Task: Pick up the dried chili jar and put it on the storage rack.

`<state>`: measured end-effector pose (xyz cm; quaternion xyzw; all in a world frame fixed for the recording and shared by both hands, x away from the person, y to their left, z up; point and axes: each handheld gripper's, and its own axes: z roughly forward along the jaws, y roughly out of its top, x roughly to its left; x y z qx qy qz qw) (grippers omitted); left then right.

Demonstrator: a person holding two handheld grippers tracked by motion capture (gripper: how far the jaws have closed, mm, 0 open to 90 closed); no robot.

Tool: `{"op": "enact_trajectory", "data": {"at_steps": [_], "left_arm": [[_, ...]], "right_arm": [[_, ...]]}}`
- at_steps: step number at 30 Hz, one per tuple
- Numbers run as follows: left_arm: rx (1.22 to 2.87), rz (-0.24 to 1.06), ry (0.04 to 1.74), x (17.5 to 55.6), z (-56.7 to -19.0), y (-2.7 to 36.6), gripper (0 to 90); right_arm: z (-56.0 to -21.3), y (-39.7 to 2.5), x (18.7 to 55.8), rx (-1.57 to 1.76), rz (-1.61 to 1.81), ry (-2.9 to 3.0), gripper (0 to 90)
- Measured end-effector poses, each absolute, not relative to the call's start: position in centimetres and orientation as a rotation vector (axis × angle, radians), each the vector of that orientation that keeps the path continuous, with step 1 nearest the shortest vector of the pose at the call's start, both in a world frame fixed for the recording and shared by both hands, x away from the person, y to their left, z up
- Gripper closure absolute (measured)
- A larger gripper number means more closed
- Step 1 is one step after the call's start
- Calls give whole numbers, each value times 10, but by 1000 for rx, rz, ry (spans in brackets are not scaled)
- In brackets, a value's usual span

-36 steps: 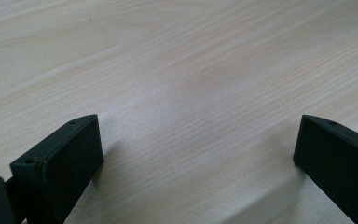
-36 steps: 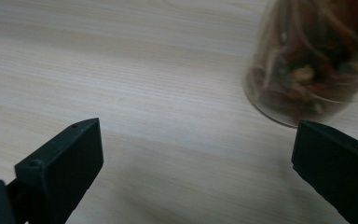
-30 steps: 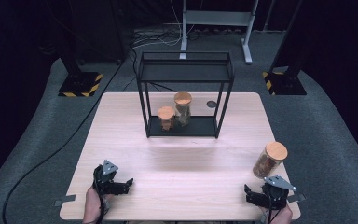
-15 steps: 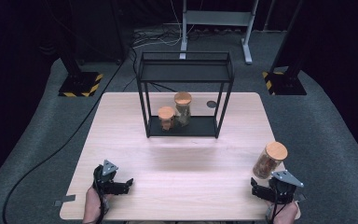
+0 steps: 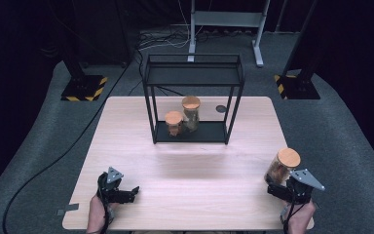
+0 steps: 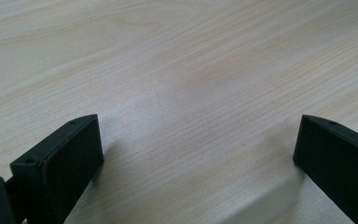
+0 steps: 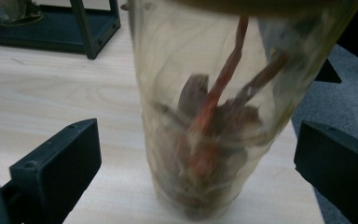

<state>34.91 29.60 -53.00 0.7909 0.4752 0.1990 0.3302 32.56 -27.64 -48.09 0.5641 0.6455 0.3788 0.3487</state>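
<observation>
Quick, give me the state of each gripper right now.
Left gripper: open, holding nothing, over the pale wooden table.
Right gripper: open, jaws either side of the clear cork-lidded jar of dried pieces, not closed on it.

The worktop (image 5: 190,161) is lit bright from above, while the floor around stays dim. In the right gripper view the near jar (image 7: 214,116) looks blurred; claw shadows are soft.

Jar (image 7: 214,116) blurred, its lid cut off above.
</observation>
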Motion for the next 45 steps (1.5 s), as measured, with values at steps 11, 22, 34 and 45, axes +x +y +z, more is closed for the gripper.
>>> {"op": "enact_trajectory", "data": {"at_steps": [11,22,34,45], "left_arm": [[2069,520,1243,349,-530,296,7],[2069,520,1243,349,-530,296,7],[2069,519,1243,349,-530,296,7],[2069,519,1243,349,-530,296,7]], "right_arm": [[-467,-281,342,1383,1054,1630,0],[-463,-279,348,1343,1100,1586,0],[-461,-281,347,1343,1111,1543,111],[-461,-282,346,1367,1121,1572,246]]}}
